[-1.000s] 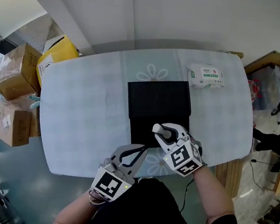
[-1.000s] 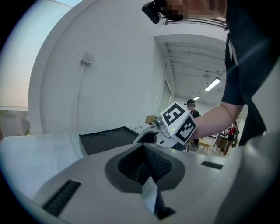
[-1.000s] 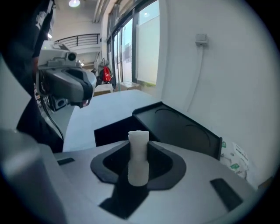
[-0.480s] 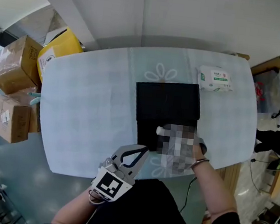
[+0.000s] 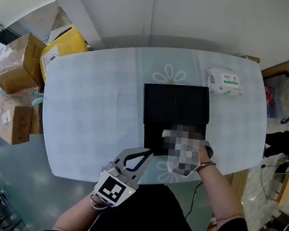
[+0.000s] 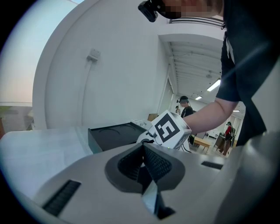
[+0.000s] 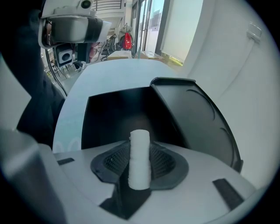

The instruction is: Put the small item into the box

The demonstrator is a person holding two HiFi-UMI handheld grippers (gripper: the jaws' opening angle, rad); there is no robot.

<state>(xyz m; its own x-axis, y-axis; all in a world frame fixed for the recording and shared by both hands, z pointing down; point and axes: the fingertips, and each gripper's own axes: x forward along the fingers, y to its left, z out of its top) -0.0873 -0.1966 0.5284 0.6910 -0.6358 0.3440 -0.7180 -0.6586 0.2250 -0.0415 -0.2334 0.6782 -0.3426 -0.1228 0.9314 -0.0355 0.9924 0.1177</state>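
A black box point(image 5: 155, 135) lies open on the pale table point(image 5: 93, 106), its lid point(image 5: 177, 103) folded back on the far side. My right gripper point(image 7: 139, 162) is shut on a small white cylinder point(image 7: 139, 158) and points steeply down over the box's dark inside point(image 7: 118, 118), with the lid point(image 7: 192, 118) to its right. In the head view a mosaic patch covers most of that gripper; only the cylinder's end point(image 5: 166, 134) shows above the box. My left gripper point(image 5: 143, 154) hangs at the table's near edge left of the box, shut and empty, its pads point(image 6: 151, 162) meeting.
A pack of wet wipes point(image 5: 225, 81) lies at the table's far right corner. Cardboard boxes point(image 5: 15, 66) and a yellow bag point(image 5: 61, 46) stand on the floor to the left. The left gripper view shows the right gripper's marker cube point(image 6: 168, 129) beside the box point(image 6: 113, 133).
My right gripper has sunk toward the open box and tipped more steeply down, still gripping the cylinder. The left gripper has shifted only slightly.
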